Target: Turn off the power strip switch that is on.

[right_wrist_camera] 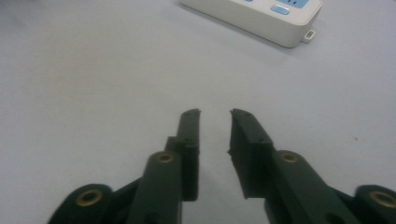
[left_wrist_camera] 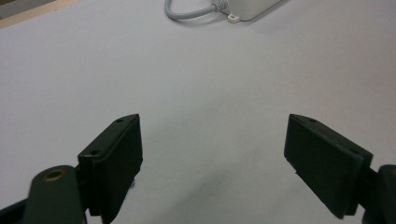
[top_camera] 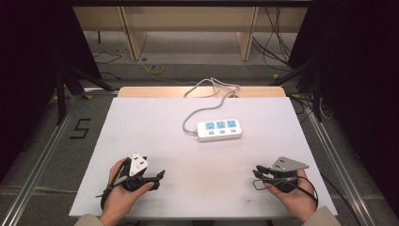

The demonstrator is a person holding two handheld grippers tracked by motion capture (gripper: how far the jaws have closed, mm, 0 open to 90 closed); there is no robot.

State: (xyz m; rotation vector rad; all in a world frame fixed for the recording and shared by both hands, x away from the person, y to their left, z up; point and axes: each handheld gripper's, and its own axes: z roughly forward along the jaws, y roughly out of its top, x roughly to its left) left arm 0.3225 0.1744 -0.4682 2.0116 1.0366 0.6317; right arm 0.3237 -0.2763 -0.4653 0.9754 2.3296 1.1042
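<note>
A: What sits on the white worktop (top_camera: 141,136)?

B: A white power strip (top_camera: 219,129) with three blue sockets lies toward the far middle, its grey cable (top_camera: 207,96) trailing off the back edge.

A: And the left hand-held gripper (top_camera: 157,178)?

B: Held low at the near left, jaws spread wide, nothing between them, well apart from the strip.

A: The right hand-held gripper (top_camera: 258,170)?

B: At the near right, its jaws stand only narrowly parted, a slim gap showing bare worktop; it holds nothing.
</note>
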